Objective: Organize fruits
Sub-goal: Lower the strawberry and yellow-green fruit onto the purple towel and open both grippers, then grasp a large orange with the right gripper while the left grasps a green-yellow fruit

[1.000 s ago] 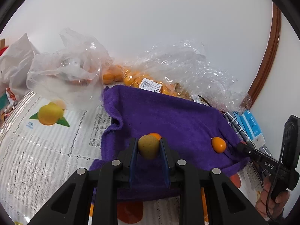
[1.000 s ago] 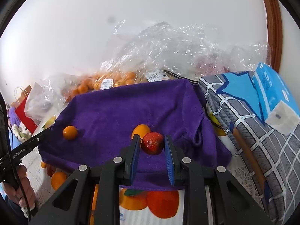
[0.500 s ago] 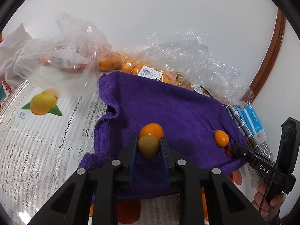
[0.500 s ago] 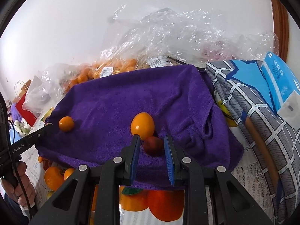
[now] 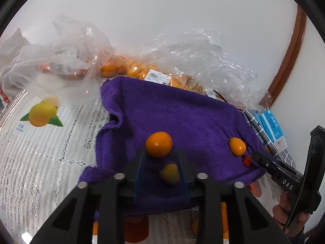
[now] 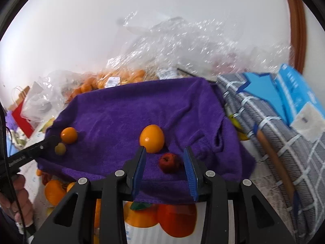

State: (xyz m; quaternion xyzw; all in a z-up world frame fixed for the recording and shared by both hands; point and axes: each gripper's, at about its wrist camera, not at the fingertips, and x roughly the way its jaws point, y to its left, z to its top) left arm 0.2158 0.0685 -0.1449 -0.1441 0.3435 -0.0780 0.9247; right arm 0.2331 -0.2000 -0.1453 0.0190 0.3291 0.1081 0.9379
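Where white letters read "DAS", the right gripper point(image 5: 256, 157).

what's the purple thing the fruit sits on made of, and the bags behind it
Purple cloth: looks like soft terry or microfibre, matte, with fuzzy pile and rumpled folded edges. Bags: thin clear plastic film, glossy, crinkled, with oranges showing through.

The purple towel point(image 6: 126, 109) is a matt, fuzzy cloth with a soft nap. On it the orange fruit point(image 6: 151, 138) has a smooth, glossy skin with a bright highlight, while the small red fruit point(image 6: 169, 162) looks duller. The plastic bags point(image 5: 195, 61) behind are clear, crinkled and shiny. Each claw point(image 6: 164, 174) is matt black plastic with blue ridged pads point(image 6: 139, 168) and bare metal screw heads. The worktop point(image 5: 40, 158) wears a white lacy covering.
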